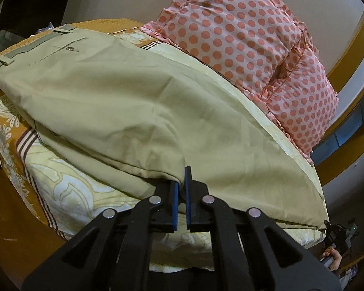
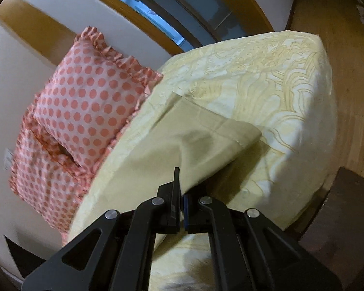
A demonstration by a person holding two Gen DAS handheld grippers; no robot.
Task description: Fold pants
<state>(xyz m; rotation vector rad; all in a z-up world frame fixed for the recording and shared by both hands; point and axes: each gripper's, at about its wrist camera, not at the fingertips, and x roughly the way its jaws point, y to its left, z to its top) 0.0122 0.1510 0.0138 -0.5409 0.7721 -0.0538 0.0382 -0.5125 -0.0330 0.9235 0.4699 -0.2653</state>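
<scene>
Khaki pants (image 1: 123, 101) lie along the bed, waistband with belt loops and a buttoned pocket at the far left. My left gripper (image 1: 182, 181) is shut on the near edge of the pants around mid-leg, with cloth draped over its tips. In the right wrist view the leg end of the pants (image 2: 206, 140) is lifted off the sheet, hem at the far side. My right gripper (image 2: 180, 184) is shut on that edge; cloth hides the right fingertip. The right gripper also shows in the left wrist view (image 1: 339, 232), held in a hand at the far right.
The bed has a pale yellow and orange patterned sheet (image 1: 68, 194), (image 2: 279, 84). Two pink polka-dot pillows (image 1: 242, 43), (image 2: 85, 111) lean on the wall behind the pants. A wooden floor (image 2: 347, 60) lies past the bed's end, with dark furniture (image 2: 347, 208) nearby.
</scene>
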